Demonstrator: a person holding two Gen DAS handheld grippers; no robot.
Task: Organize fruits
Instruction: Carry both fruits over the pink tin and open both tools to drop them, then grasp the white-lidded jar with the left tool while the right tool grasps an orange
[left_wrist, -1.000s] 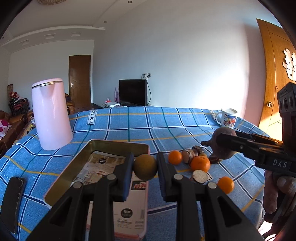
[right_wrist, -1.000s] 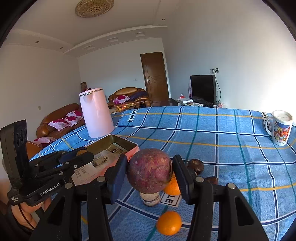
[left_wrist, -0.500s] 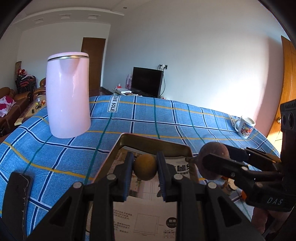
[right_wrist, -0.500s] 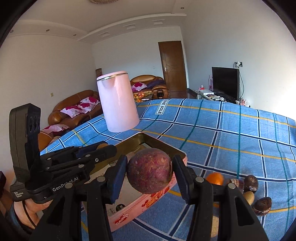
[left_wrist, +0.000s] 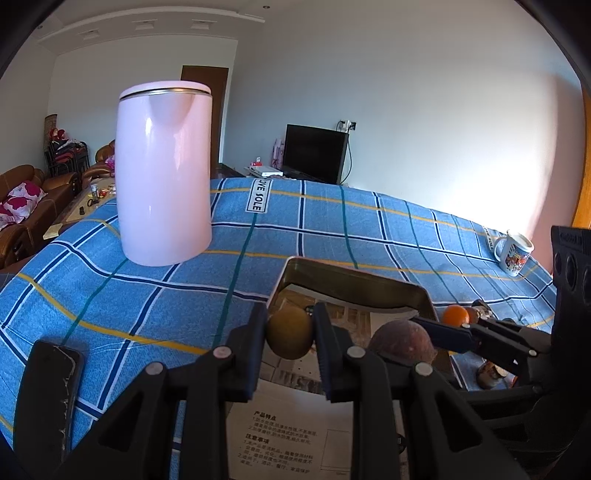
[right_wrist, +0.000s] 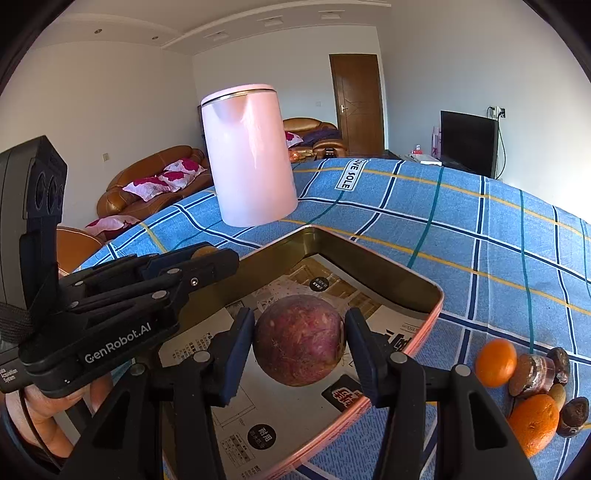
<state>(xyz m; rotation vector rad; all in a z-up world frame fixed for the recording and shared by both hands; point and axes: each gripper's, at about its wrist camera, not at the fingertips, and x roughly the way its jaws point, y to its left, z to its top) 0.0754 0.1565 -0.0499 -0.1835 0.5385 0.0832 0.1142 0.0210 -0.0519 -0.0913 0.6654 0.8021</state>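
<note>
My left gripper (left_wrist: 290, 334) is shut on a small yellow-brown fruit (left_wrist: 290, 336) and holds it over the left part of a shallow metal tin (left_wrist: 354, 282) lined with printed paper. My right gripper (right_wrist: 300, 345) is shut on a round purple passion fruit (right_wrist: 300, 345) and holds it over the middle of the tin (right_wrist: 376, 256). The passion fruit (left_wrist: 400, 341) also shows in the left wrist view, beside the brown fruit. The left gripper's body (right_wrist: 122, 295) shows in the right wrist view, at the tin's left rim.
A pink kettle (left_wrist: 164, 168) stands on the blue checked cloth behind the tin. Oranges (right_wrist: 495, 362) and several small dark fruits (right_wrist: 559, 362) lie right of the tin. A mug (left_wrist: 515, 252) stands far right. A black phone (left_wrist: 48, 398) lies at the left.
Both grippers have moved left and forward with their fruits, from beside the fruit pile to over the tin. The kettle now looks closer.
</note>
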